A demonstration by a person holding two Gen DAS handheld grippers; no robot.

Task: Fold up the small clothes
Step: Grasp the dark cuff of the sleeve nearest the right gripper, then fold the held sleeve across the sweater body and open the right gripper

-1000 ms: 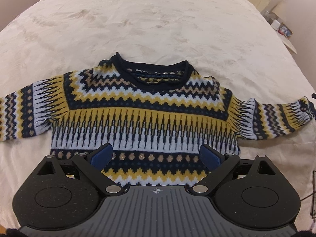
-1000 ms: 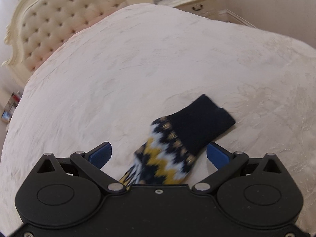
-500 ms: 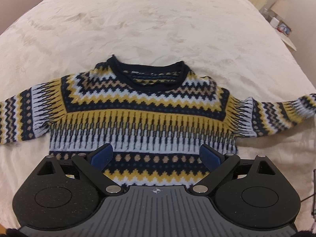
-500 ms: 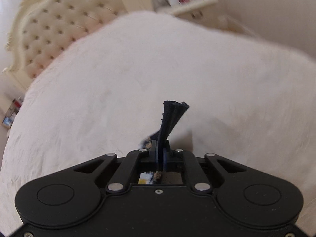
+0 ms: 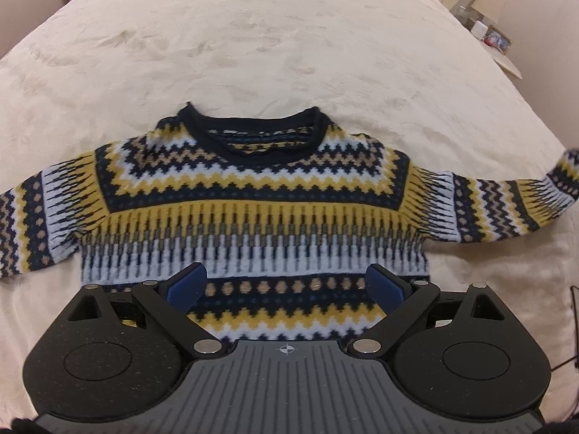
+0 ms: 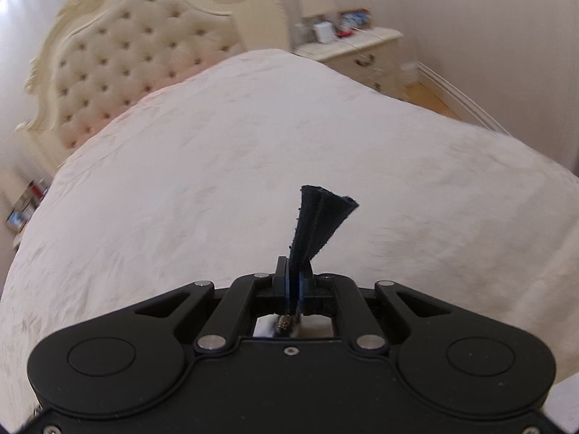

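On cream bedspread (image 5: pixel 289 43), patterned sweater (image 5: pixel 253 195) lies flat, front up, collar away from camera, sleeves spread. Left gripper (image 5: pixel 286 284) hovers over hem, jaws wide apart, holding nothing. Right gripper (image 6: pixel 295 282) clenched on navy cuff (image 6: pixel 318 220) of sweater's right sleeve, cuff fanning up between 2 pinched fingers; sleeve end looks raised off bed. Judgement: folding barely begun, 0 folds visible; both sleeves and body left.
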